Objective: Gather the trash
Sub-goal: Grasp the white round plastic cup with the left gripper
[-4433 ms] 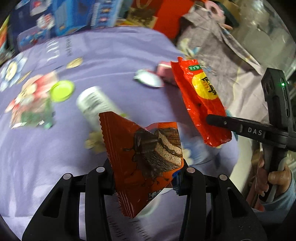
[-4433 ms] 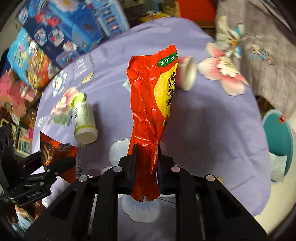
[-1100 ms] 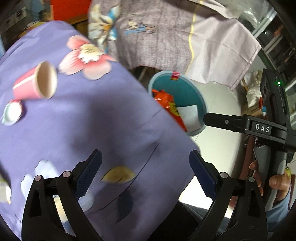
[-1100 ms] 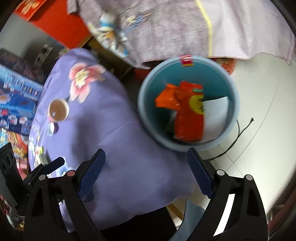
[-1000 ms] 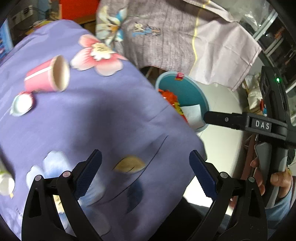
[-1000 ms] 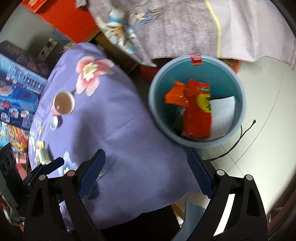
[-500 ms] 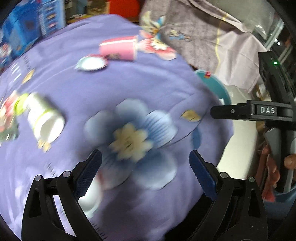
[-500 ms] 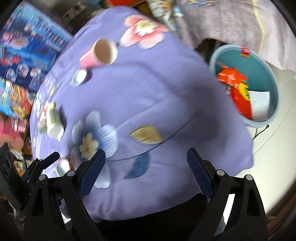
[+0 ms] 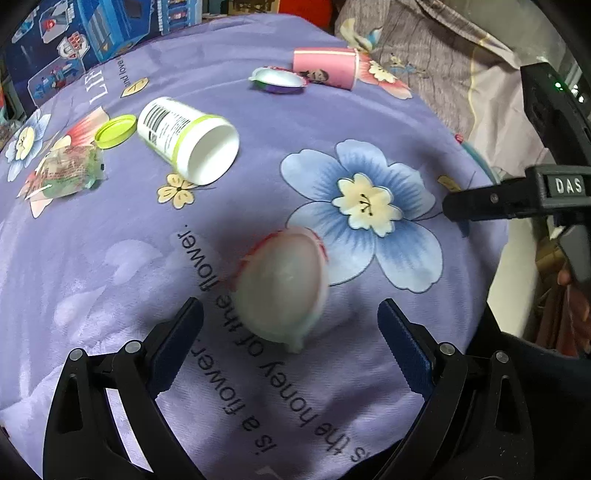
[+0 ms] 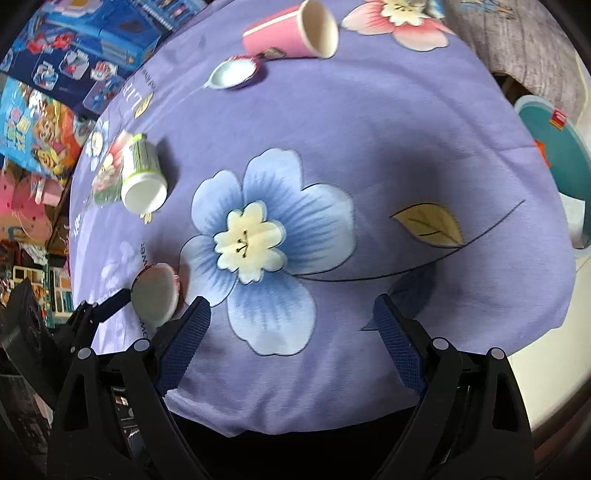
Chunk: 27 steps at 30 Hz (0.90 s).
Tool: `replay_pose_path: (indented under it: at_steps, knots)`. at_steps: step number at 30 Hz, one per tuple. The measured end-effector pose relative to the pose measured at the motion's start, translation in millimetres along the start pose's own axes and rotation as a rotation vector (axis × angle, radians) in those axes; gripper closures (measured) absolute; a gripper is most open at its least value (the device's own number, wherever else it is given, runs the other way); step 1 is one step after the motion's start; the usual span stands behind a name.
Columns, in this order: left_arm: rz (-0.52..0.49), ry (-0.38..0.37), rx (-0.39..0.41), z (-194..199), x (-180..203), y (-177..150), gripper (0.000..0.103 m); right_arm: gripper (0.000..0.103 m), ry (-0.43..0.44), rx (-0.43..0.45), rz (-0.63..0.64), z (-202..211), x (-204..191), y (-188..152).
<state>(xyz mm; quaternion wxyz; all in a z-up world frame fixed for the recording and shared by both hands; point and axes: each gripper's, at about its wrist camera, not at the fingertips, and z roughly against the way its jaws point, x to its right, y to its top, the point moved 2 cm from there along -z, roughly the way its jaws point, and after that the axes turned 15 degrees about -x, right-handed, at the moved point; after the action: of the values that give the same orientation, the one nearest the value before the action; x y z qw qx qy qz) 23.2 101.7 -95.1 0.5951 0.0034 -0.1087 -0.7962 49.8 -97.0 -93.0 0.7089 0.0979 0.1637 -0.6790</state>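
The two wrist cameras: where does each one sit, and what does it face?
Left wrist: on the left gripper, above a foil lid; open fingers and the right gripper show.
Right wrist: on the right gripper, facing the purple cloth and teal bin.
Shared: white jar, pink cup.

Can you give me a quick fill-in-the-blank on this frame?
1. The pink cup lies on its ____.
2. The green lid lies ____ the white bottle, not on it.
3. Both the left tool and the right tool are ____.
4. The bin is colored ____.

Missing words: side; beside; open; teal
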Motion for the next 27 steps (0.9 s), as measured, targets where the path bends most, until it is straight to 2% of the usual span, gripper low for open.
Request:
replay_pose_path:
  at_steps: [4,10,13,15,16,17,20,27]
  knots:
    - [0.005,0.01,0.017,0,-6,6,0.008,0.017,-0.016,-0.007,0.006,-4,-5,1]
    - [-0.065,0.056,0.008,-9,1,8,0.008,0.017,-0.019,-0.015,-0.007,-8,-2,4]
    - [-0.09,0.069,0.002,-14,3,6,0.02,0.017,-0.023,-0.023,-0.004,-10,-5,7]
    - [-0.099,0.079,-0.004,-19,4,6,0.038,0.017,-0.027,-0.026,0.002,-13,-8,9]
    - [-0.097,0.101,0.005,-19,3,6,0.042,0.017,-0.03,-0.028,0.006,-13,-11,10]
    - [-0.095,0.122,0.017,-18,2,7,0.052,0.017,-0.033,-0.029,0.008,-14,-13,12]
    - [-0.037,0.06,0.033,-11,-13,11,0.052,0.017,-0.04,-0.033,0.024,-16,-22,16]
    - [0.128,-0.018,0.089,12,-64,14,0.052,0.017,-0.05,-0.041,0.105,-18,-64,41]
